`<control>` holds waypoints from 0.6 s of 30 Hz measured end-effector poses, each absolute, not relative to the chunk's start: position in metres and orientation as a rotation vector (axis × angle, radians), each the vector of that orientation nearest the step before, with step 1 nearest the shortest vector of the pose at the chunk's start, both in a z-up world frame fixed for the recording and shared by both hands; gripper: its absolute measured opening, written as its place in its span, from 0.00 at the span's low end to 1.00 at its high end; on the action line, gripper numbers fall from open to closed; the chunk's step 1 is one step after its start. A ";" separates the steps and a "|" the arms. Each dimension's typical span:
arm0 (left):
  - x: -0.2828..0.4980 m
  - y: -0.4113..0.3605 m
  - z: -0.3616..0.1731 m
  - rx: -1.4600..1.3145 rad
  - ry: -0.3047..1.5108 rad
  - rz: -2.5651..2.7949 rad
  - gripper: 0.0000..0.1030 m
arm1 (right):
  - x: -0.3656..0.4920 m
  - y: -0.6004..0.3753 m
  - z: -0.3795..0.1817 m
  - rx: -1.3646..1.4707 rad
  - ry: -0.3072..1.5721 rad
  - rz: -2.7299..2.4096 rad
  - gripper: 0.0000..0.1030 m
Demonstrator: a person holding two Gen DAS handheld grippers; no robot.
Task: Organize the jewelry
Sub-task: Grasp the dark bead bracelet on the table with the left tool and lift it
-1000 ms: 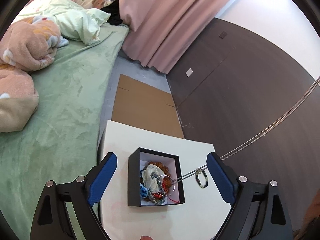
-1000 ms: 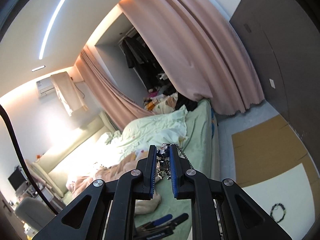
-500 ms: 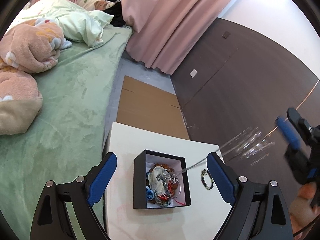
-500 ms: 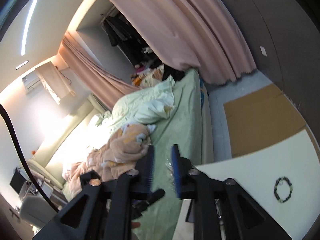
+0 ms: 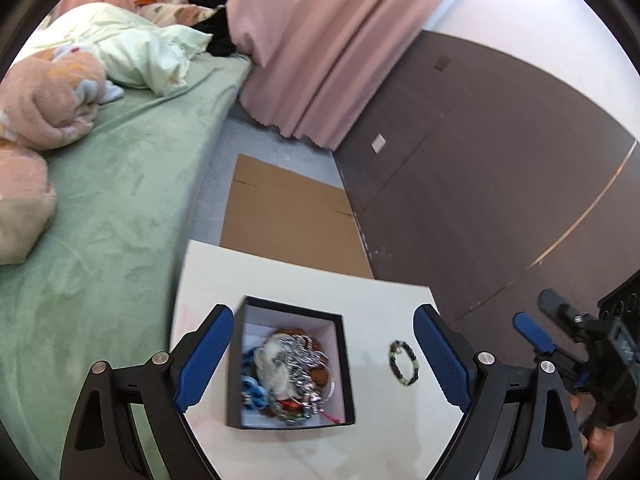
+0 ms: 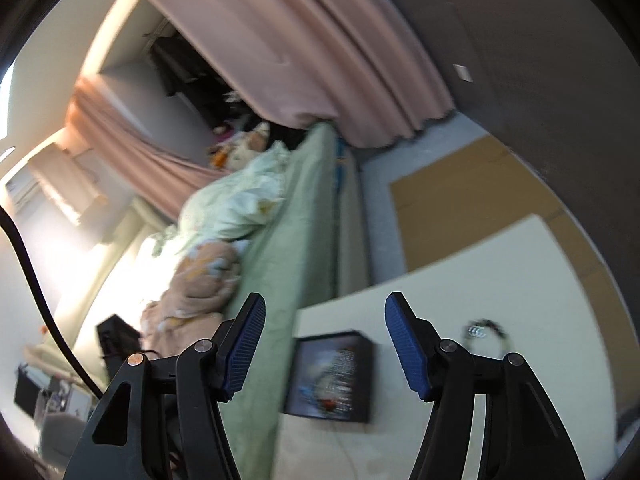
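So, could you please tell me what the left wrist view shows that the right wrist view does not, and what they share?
Only the left wrist view shows the right gripper off to the right, a hand behind it, and sharp detail of the tangled jewelry. Only the right wrist view shows the black cable and the far bright wall. Both show the black box on the white table, the bead bracelet outside it, the green bed, pink curtain and cardboard.

Standing near the middle of the white desk (image 5: 384, 296): a black box (image 5: 291, 364), jewelry heaping inside it. Lying alone just right of the box: a beaded bracelet (image 5: 404, 363), bare desk stretching around it. Hemming the desk's left edge: the green bed (image 5: 120, 208). Crowding in from the right: the right gripper (image 5: 538, 336), nothing sitting between its opening jaws.
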State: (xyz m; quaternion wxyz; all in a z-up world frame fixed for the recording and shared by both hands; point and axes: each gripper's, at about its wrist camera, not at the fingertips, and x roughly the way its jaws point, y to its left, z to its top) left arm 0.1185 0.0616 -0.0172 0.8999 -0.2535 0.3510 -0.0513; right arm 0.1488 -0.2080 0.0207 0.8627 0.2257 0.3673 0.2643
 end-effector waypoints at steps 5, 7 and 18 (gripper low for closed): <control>0.130 0.020 -0.023 -0.411 0.776 -0.137 0.89 | 0.164 -0.249 -0.005 0.515 0.882 0.475 0.61; 0.136 0.005 -0.027 -0.381 0.805 -0.154 0.89 | 0.169 -0.257 -0.013 0.521 0.914 0.466 0.61; 0.166 -0.069 -0.036 -0.240 0.911 -0.201 0.79 | 0.186 -0.299 -0.049 0.575 1.037 0.402 0.61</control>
